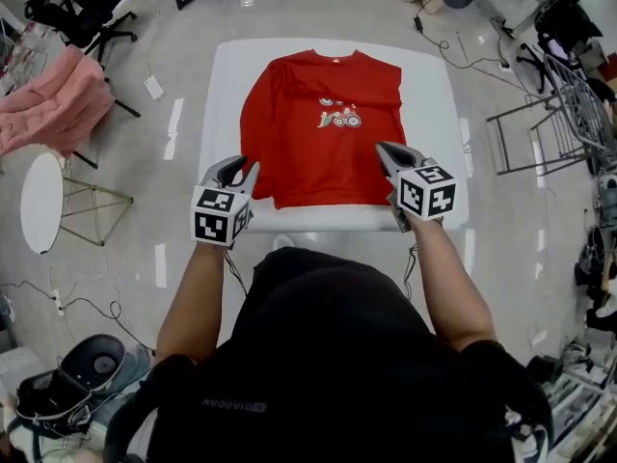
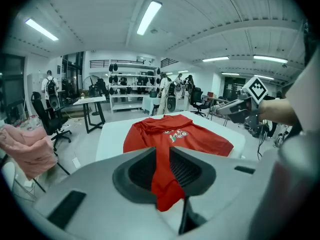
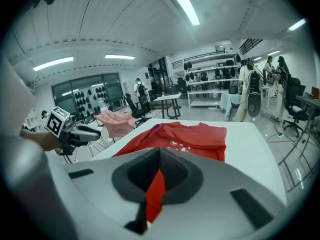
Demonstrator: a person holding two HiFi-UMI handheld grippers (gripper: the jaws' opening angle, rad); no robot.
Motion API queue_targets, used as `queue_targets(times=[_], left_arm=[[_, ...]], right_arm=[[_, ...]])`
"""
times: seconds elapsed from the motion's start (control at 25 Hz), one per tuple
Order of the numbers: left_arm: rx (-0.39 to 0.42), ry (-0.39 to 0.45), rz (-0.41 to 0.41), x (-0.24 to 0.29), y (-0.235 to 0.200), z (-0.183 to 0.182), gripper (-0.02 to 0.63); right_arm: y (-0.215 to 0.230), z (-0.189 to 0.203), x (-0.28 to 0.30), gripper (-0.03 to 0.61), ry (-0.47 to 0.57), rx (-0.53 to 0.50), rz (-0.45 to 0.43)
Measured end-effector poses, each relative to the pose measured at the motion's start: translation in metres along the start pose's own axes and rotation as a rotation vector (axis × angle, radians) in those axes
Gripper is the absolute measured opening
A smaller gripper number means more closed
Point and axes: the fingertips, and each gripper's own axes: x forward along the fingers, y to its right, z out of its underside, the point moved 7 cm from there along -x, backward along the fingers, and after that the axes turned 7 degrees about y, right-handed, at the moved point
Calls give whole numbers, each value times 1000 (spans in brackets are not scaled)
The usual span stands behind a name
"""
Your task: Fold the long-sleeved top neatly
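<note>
My left tongs and right tongs each clench a hem corner of the top, probably to fold it up across the surface

A white table stands on a glossy grey floor. Left of it in the head view, a pink cloth hangs near a small round side table and a black office chair. A metal rack stands on the right. Shelves line the far wall under strip lights.
</note>
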Motion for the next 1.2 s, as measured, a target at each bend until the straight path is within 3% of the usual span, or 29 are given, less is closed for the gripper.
queue_targets(times=[0.16,0.32,0.48,0.64,0.92,1.0,1.08,1.2], left_arm=[[-24,-18,-47,-5,15,14,84],[39,-96,-111,-6,31,47,84],[82,-179,-108,2,53,76,101],[124,-218,-147,19,63,94,144],[148,-270,-224,44,58,109,150],[118,-256,-251,43,53,108,126],[79,-212,-285,34,44,101,60],[31,-146,-318,11,22,83,31]], right_arm=[[7,28,-31,5,-16,1,2],[4,57,-53,5,-49,0,-29],[3,80,-73,5,-84,-3,-52],[6,89,-84,5,-96,-1,-48],[11,91,-95,5,-102,-27,-41],[15,91,-96,5,-101,-26,-35],[19,90,-96,5,-101,-26,-29],[21,89,-92,5,-101,-20,-27]])
